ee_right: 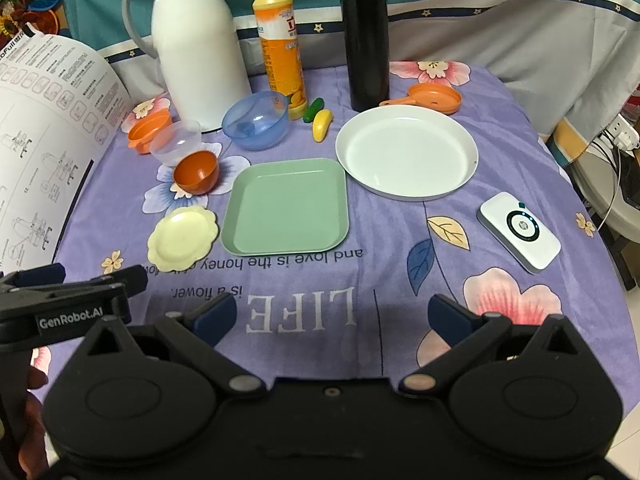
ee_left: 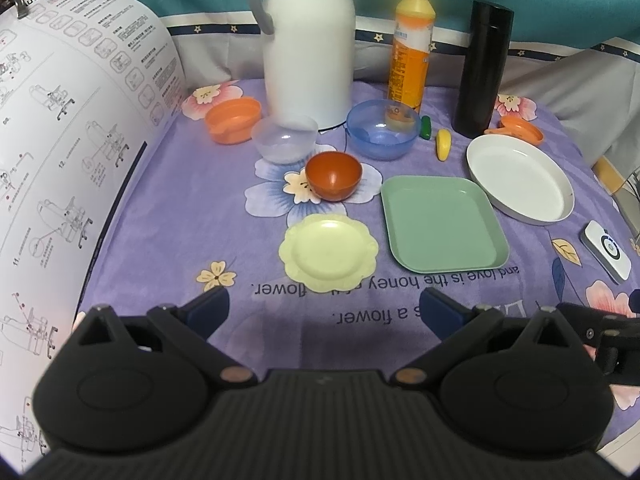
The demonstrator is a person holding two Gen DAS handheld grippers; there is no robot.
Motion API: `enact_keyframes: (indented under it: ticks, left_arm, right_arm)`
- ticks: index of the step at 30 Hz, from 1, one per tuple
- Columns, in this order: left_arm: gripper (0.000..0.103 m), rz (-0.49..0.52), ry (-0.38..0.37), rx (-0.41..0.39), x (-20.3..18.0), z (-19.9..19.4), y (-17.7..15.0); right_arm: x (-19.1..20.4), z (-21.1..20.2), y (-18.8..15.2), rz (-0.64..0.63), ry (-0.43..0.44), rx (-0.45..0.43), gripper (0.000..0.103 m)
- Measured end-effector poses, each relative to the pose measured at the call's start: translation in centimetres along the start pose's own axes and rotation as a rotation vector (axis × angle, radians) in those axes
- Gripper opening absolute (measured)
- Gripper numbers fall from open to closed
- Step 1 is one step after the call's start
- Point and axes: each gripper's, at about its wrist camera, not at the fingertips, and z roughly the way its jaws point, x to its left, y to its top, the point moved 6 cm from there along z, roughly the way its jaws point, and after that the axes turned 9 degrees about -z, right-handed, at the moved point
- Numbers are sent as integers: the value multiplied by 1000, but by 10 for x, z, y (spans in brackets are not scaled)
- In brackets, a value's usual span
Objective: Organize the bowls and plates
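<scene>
On the purple flowered cloth lie a pale yellow scalloped plate [ee_left: 328, 252] [ee_right: 183, 238], a green square plate [ee_left: 442, 224] [ee_right: 286, 206] and a white round plate [ee_left: 520, 178] [ee_right: 406, 156]. Behind them stand a red-brown bowl [ee_left: 334, 175] [ee_right: 197, 171], a clear bowl [ee_left: 284, 138] [ee_right: 176, 142], a blue bowl [ee_left: 382, 130] [ee_right: 255, 120] and an orange bowl [ee_left: 233, 119] [ee_right: 149, 130]. My left gripper [ee_left: 324, 310] [ee_right: 80, 276] is open and empty, just short of the yellow plate. My right gripper [ee_right: 332, 316] is open and empty over the cloth's front.
A white thermos jug [ee_left: 310, 40], an orange detergent bottle [ee_left: 410, 48] and a black flask [ee_left: 482, 68] stand at the back. An orange lid [ee_right: 434, 98], toy yellow and green vegetables [ee_right: 322, 124], a white device [ee_right: 520, 232] and a large instruction sheet [ee_left: 60, 160] at the left.
</scene>
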Motion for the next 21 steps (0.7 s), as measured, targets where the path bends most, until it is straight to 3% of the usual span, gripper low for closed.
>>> enact_keyframes:
  ticks: [21]
  left_arm:
    - [103, 10, 11, 30, -3, 15, -6]
  right_arm:
    - [-6, 12, 2, 9, 2, 6, 103]
